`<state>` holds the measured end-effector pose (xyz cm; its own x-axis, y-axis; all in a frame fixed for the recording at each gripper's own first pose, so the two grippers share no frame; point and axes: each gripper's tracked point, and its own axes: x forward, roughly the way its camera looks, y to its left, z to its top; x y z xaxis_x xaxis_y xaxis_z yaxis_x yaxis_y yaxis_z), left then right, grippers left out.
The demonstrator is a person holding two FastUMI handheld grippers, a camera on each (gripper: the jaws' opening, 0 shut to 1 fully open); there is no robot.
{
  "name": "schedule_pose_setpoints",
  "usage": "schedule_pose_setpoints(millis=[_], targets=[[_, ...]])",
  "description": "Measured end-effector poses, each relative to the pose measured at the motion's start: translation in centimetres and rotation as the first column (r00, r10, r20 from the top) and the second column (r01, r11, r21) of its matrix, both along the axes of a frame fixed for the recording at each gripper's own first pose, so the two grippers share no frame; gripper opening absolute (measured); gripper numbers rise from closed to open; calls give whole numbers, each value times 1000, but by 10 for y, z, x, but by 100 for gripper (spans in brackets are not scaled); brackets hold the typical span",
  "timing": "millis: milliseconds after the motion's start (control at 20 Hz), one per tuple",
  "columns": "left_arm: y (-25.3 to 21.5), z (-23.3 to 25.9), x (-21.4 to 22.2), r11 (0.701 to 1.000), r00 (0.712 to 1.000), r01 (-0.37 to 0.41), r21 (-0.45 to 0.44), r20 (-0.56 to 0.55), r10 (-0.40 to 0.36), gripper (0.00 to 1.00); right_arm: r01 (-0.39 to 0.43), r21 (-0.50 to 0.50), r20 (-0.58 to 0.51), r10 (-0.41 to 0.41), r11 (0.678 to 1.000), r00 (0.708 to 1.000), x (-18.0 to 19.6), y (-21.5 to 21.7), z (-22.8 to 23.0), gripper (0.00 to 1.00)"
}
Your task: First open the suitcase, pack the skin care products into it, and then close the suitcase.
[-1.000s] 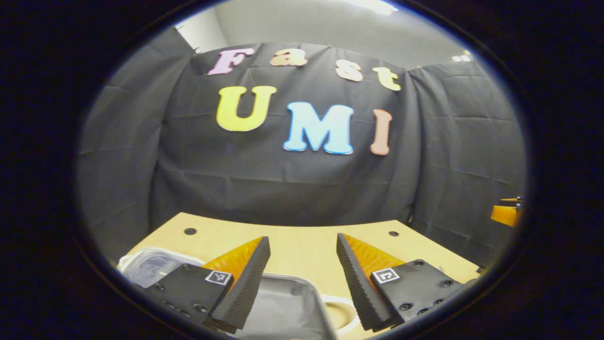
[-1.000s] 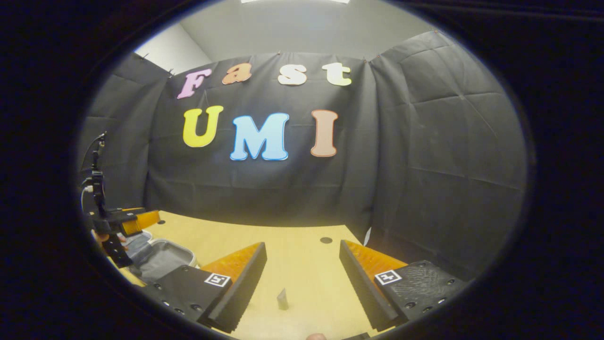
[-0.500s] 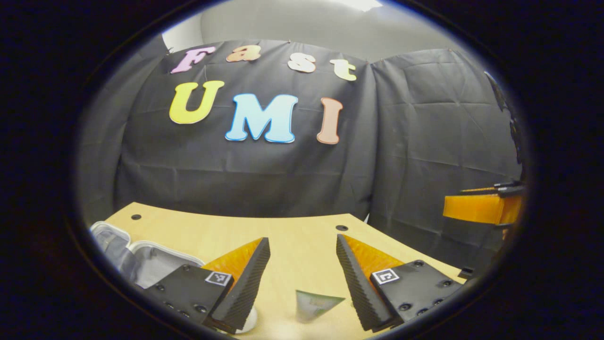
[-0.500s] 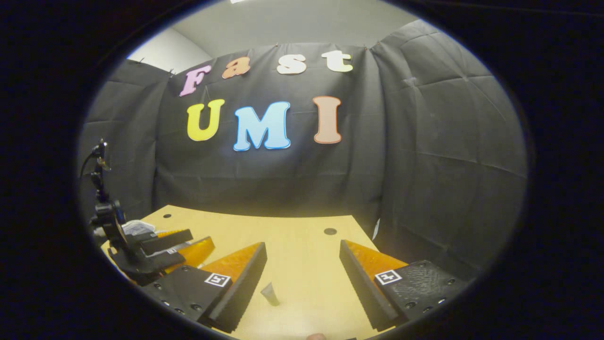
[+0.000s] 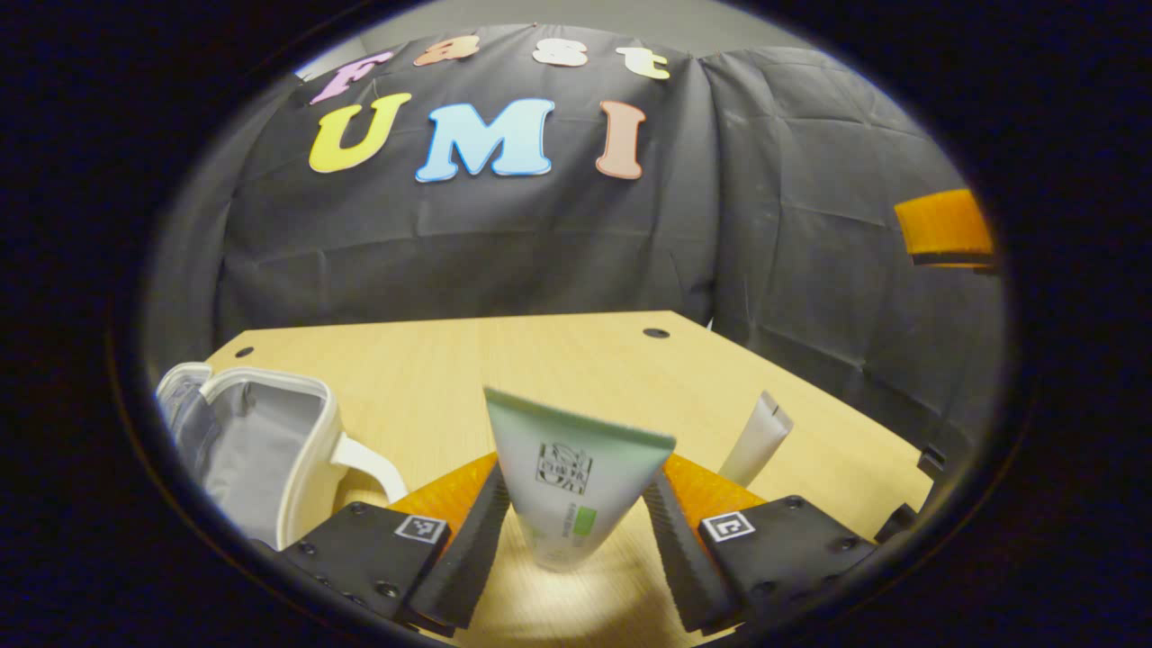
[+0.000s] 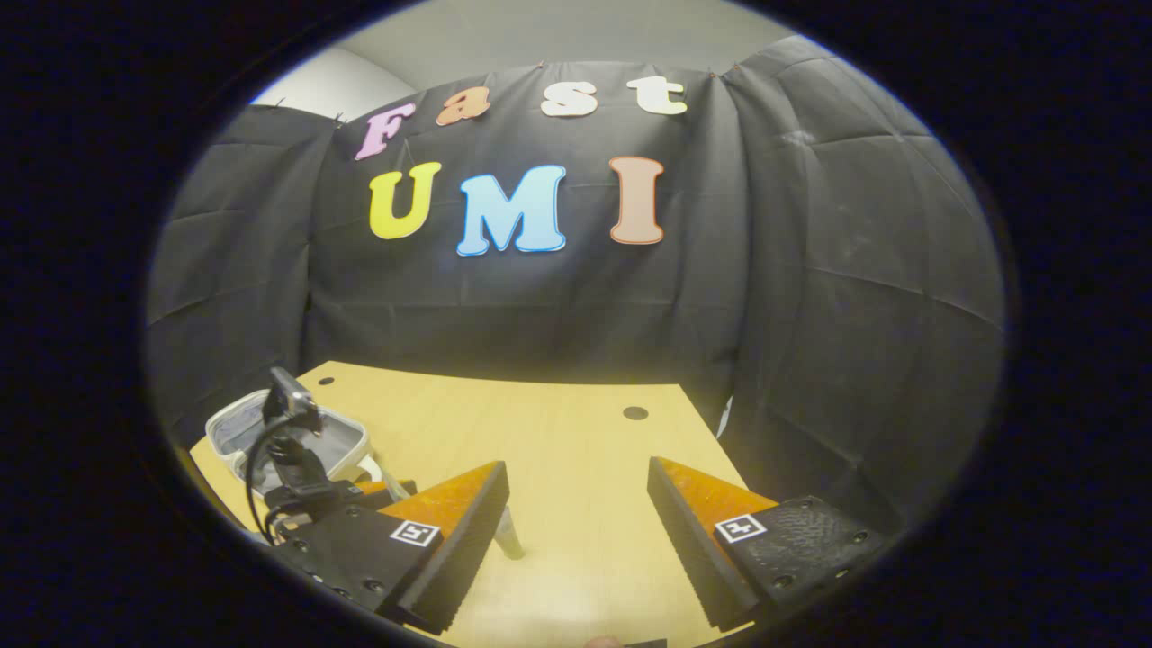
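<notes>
A green-and-white skin care tube (image 5: 576,486) stands upright on the wooden table (image 5: 540,360). My left gripper (image 5: 576,470) is open, one finger on each side of the tube. A slimmer pale tube (image 5: 756,438) leans just to its right. The small white suitcase (image 5: 252,450) lies open at the left, showing its grey lining. In the right gripper view my right gripper (image 6: 576,466) hangs open over bare table, with a small tube (image 6: 510,540) beside its left finger. The left gripper's body and cable (image 6: 301,481) show there in front of the suitcase (image 6: 346,436).
The table's far edge meets the black cloth wall, and its right edge drops off near the slim tube. Two dark holes (image 5: 656,333) (image 5: 244,352) mark the far corners of the tabletop. The right gripper's finger (image 5: 945,225) shows high at the right.
My left gripper has swung right from over the suitcase and dropped towards the table, so the green-and-white tube now stands between its fingers. The right gripper stayed open and shifted slightly.
</notes>
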<state>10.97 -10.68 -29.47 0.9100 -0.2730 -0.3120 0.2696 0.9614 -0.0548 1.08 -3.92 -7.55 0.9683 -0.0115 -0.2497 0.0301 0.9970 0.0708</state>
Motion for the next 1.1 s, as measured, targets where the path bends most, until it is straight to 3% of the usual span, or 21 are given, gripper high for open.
schedule_pose_setpoints(millis=[50,100,250,400,550,700,750,850,900,950,1000,1050,1100], targets=[[0,-6,4,1000,1000,0,10,-14,0,81,-15,-1,-4,15,1000,1000,3,6,-2,94],[0,-6,6,1000,1000,13,20,-22,-12,66,-31,-3,-13,31,1000,999,6,13,-6,94],[8,-2,8,998,998,31,47,-63,-28,63,-82,-2,-33,82,997,996,17,33,-16,94],[23,14,4,998,990,13,-64,-137,-22,52,-120,8,-78,120,993,990,30,53,-38,94],[50,73,-9,986,990,-17,-164,-138,-6,52,-127,31,-131,130,991,983,50,67,-69,94],[95,137,-26,971,993,-66,-230,-113,41,52,-139,63,-251,150,988,956,62,83,-126,92],[114,155,-31,968,993,-85,-237,-100,63,43,-136,67,-302,150,988,942,62,85,-145,90],[153,181,-36,962,992,-121,-243,-75,106,43,-118,81,-363,140,990,921,64,87,-173,83],[174,180,-39,961,988,-143,-238,-85,127,42,-106,86,-391,132,991,911,62,86,-182,68],[195,176,-40,958,984,-166,-232,-98,147,43,-87,93,-411,118,992,904,59,86,-187,64],[213,166,-42,955,978,-193,-225,-121,170,43,-53,89,-423,87,995,902,58,85,-192,47],[234,157,-46,952,971,-217,-215,-143,190,43,-36,101,-425,75,994,902,61,89,-187,36],[254,145,-46,950,964,-238,-201,-166,206,43,-43,140,-439,100,989,893,53,100,-185,27]])
